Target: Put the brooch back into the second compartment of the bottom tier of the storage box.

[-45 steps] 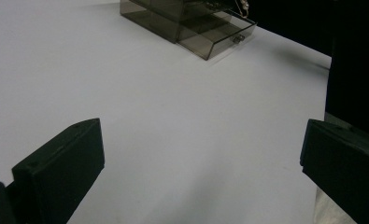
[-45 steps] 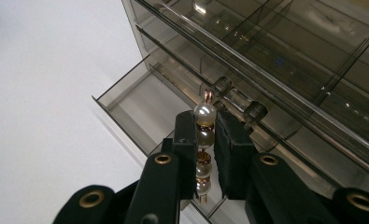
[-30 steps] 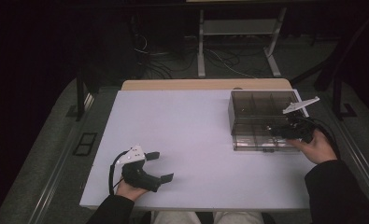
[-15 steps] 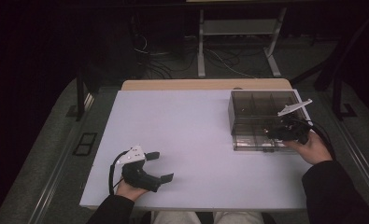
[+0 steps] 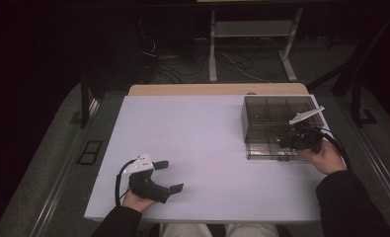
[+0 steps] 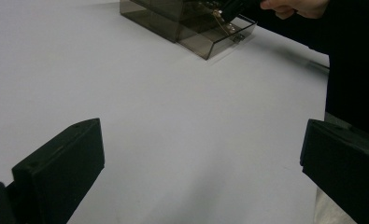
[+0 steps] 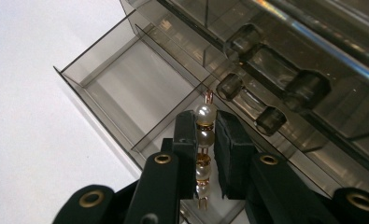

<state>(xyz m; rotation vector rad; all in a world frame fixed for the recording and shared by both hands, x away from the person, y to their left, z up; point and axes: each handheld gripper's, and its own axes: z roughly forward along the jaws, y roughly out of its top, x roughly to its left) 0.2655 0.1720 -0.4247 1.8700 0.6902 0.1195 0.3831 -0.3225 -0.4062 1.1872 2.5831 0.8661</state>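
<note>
— High view: the right gripper (image 5: 290, 139) has slid in from the desk's right edge and now sits over the box (image 5: 279, 109) near the far right corner.

— Holding anything?

— Yes, jaws clamped on a pearl strand (image 7: 202, 140), poised above the open drawer (image 7: 126, 88). Looks like a drop-in is coming.

— And the left gripper (image 5: 171, 175)?

— Unmoved near the front left corner, jaws spread wide, empty.

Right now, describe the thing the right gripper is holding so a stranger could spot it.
Find the smoky clear drawer box at the white table's far right. Over its pulled-out drawer, the right gripper pinches a pearl bar: white pearls strung in line with gold spacers.
</note>
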